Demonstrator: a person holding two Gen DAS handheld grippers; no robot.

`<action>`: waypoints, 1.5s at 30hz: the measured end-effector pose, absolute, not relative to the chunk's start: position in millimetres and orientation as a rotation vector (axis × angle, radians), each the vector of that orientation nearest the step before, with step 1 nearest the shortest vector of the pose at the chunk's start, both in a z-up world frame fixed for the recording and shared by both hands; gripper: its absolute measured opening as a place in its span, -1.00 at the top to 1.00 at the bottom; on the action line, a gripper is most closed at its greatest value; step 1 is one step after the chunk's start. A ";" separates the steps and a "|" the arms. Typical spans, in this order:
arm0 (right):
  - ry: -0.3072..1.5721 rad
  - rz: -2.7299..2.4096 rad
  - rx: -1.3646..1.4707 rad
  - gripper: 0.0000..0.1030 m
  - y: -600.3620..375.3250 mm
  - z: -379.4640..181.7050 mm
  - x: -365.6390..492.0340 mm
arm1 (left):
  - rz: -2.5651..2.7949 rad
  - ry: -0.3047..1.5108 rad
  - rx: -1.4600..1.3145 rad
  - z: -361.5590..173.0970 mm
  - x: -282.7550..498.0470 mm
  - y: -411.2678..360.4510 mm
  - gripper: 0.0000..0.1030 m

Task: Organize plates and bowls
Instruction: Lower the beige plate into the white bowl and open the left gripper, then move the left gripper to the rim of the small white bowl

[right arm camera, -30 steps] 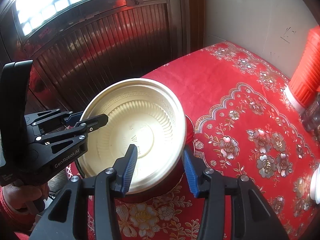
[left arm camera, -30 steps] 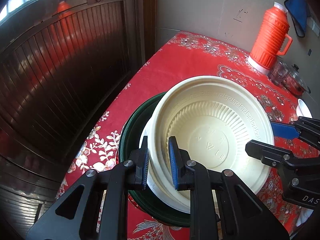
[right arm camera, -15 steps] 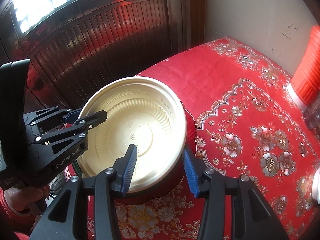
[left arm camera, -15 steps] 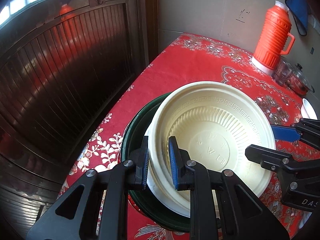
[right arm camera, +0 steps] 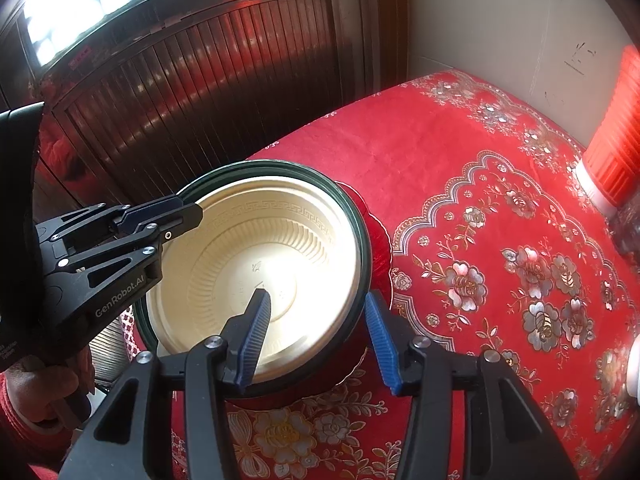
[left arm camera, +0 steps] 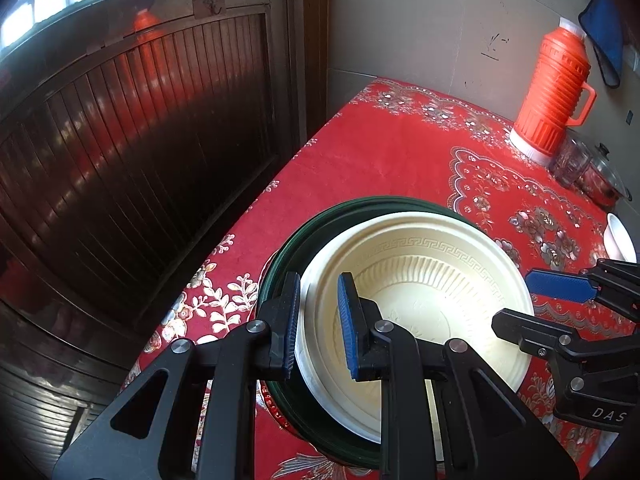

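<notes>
A cream bowl sits nested inside a dark green bowl, with a red dish under them on the red flowered tablecloth. My left gripper is shut on the cream bowl's near-left rim. My right gripper straddles the opposite rim, one pad over the cream bowl's inside and one just outside the green rim. Its jaws are opening, and the pads do not appear to press on the rim between them.
An orange thermos stands at the far right by the wall, with a glass jar and a lidded pot beside it. A white dish peeks in at the right edge. The table's left edge drops off beside a dark slatted wooden door. A hand in a red sleeve holds the left gripper.
The cream bowl has sunk into the green bowl, whose rim now shows all round it in the right wrist view. The right jaws stand a little wider.
</notes>
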State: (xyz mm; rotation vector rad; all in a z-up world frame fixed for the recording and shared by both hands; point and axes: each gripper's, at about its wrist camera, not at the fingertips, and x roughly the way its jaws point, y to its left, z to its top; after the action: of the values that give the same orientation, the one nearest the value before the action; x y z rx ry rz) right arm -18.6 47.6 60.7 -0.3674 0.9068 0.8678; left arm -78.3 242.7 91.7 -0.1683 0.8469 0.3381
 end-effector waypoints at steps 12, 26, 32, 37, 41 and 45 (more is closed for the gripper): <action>0.886 0.858 -0.320 -0.23 28.6 68.0 -21.6 | 0.256 0.809 -0.165 108.2 -68.9 216.6 -0.10; 0.887 0.733 -0.175 -0.39 -61.2 72.0 1.3 | 0.100 0.799 -0.084 116.5 -36.0 141.0 -0.10; 0.904 0.645 -0.119 -0.40 -115.1 67.8 12.0 | 0.002 0.828 -0.057 110.6 -14.5 94.9 -0.10; 0.913 0.552 -0.068 -0.40 -164.4 65.4 18.8 | -0.076 0.852 -0.020 105.1 4.8 52.2 -0.10; 0.918 0.480 -0.024 -0.41 -201.7 63.6 26.4 | -0.144 0.882 -0.009 97.8 20.1 18.9 -0.10; 0.922 0.414 0.010 -0.41 -233.7 60.6 35.7 | -0.197 0.907 0.011 91.7 34.4 -12.3 -0.10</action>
State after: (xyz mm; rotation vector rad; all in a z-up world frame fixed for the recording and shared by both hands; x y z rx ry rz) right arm 35.7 -233.7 60.6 0.0097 0.9220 0.4142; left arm 34.4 -12.3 91.7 0.0114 0.9071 -0.1966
